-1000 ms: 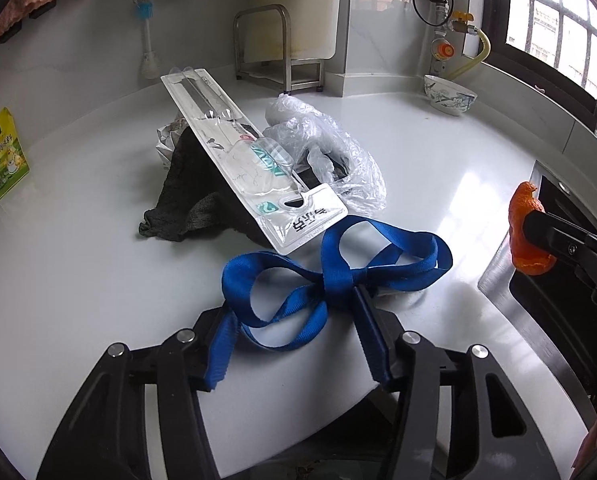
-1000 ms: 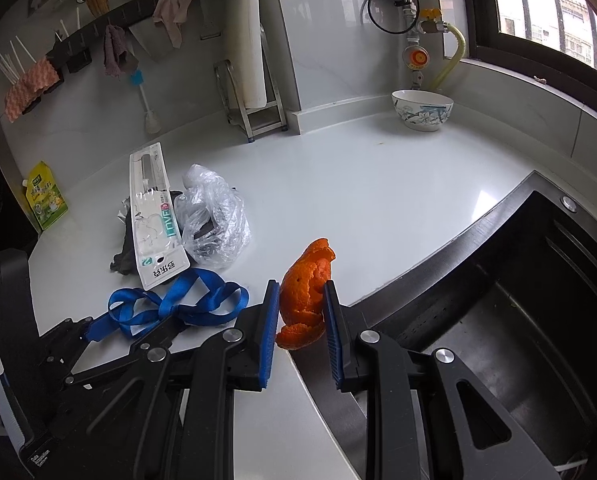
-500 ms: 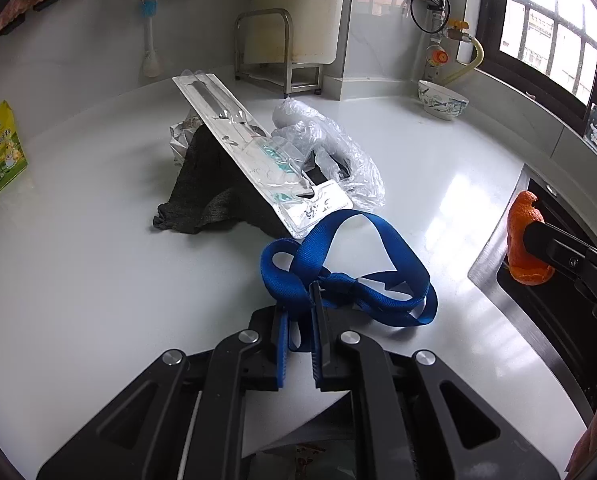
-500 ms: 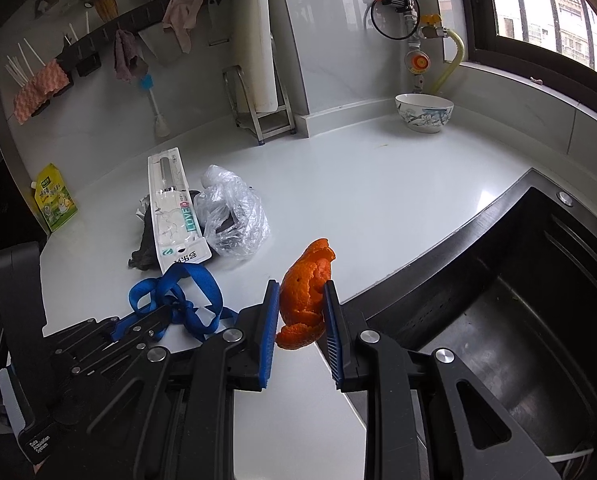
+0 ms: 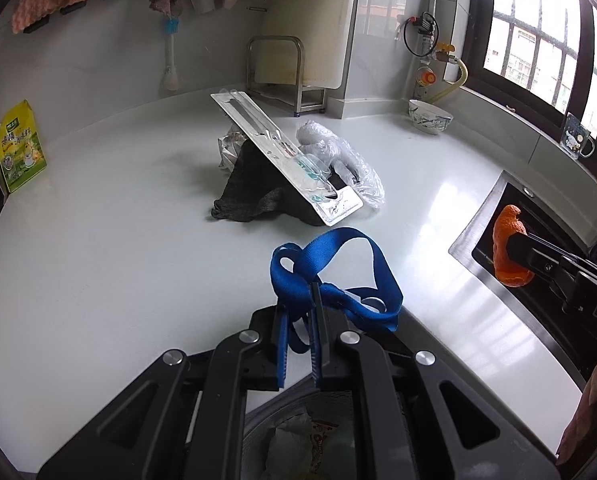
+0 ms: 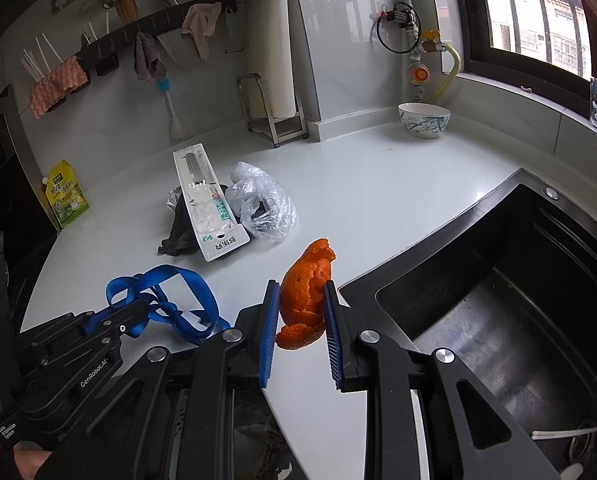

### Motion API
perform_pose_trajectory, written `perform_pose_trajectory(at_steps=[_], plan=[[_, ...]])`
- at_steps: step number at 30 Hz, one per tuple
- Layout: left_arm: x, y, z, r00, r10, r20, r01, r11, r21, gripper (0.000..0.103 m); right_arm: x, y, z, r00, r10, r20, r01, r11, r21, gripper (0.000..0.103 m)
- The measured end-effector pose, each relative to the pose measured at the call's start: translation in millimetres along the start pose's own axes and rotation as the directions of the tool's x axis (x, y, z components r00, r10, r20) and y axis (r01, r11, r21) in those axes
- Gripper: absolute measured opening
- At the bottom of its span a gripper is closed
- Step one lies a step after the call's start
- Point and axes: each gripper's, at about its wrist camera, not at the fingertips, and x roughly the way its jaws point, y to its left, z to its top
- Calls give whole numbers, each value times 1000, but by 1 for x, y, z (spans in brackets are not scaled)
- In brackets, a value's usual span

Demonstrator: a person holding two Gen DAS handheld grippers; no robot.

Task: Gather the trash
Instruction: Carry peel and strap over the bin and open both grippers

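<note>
My left gripper (image 5: 298, 304) is shut on a tangled blue strap (image 5: 330, 280), whose loops hang above the white counter (image 5: 118, 240). The strap (image 6: 170, 300) also shows in the right wrist view, held by that gripper (image 6: 132, 312) at the lower left. My right gripper (image 6: 300, 300) is shut on an orange peel (image 6: 304, 292), lifted near the sink's corner; the peel (image 5: 508, 250) appears at the right of the left wrist view. Left on the counter are a toothbrush blister pack (image 5: 282, 160), a dark cloth (image 5: 254, 192) under it, and a crumpled clear plastic bag (image 5: 338, 156).
A dark steel sink (image 6: 498, 300) fills the right side. A bowl (image 6: 423, 120) stands at the back by the window, a metal rack (image 5: 284, 76) by the wall, a yellow pouch (image 5: 18, 148) at the far left. A bin with trash (image 5: 298, 436) lies below the left gripper.
The left gripper closed on the blue strap and lifted it off the counter, drawing back from the pile. The right gripper, still holding the peel, also drew back a little.
</note>
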Motion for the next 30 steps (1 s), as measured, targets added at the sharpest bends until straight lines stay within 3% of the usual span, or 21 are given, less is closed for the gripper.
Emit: perform_pose_trajectory(at_steps=[7, 17, 30], plan=[[-39, 12, -17, 999, -32, 37, 31, 999, 30, 10, -23, 24, -24, 1000, 9, 12, -9, 1000, 20, 22], [-75, 17, -54, 996, -86, 36, 82, 992, 95, 10, -49, 55, -85, 1000, 5, -12, -4, 999, 45, 22], [-72, 8, -91, 987, -150, -58, 157, 975, 156, 10, -61, 47, -155, 993, -5, -121, 23, 989, 145, 22]])
